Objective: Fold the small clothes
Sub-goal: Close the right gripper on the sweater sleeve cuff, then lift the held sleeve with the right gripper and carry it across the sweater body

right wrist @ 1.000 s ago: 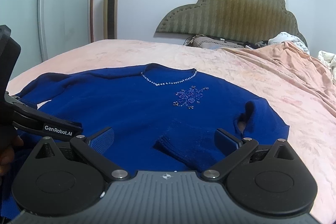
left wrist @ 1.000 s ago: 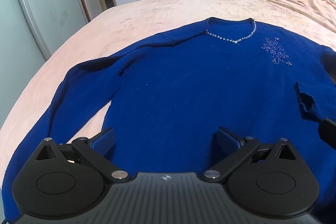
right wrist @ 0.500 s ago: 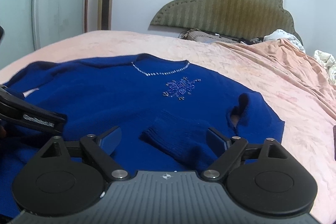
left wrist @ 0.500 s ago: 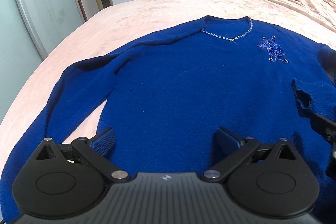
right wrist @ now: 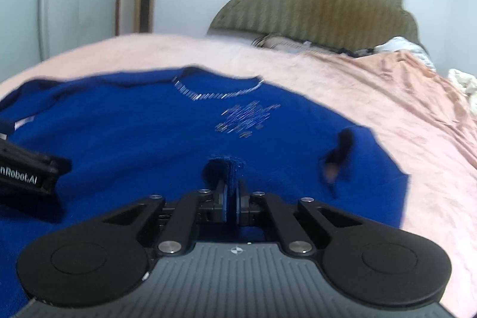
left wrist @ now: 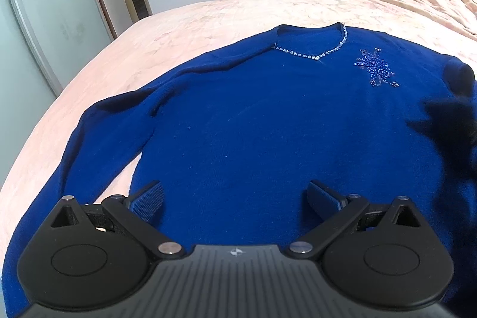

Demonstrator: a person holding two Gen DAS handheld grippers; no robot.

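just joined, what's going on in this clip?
A person with a handheld gripper in each hand is folding a blue sweater spread flat, front up, on a bed with a pink cover. The right gripper is shut on the cuff of the sleeve that is already folded in over the body. The left gripper hangs open over the lower part of the sweater, holding nothing. The other sleeve lies out to the side, not yet folded.
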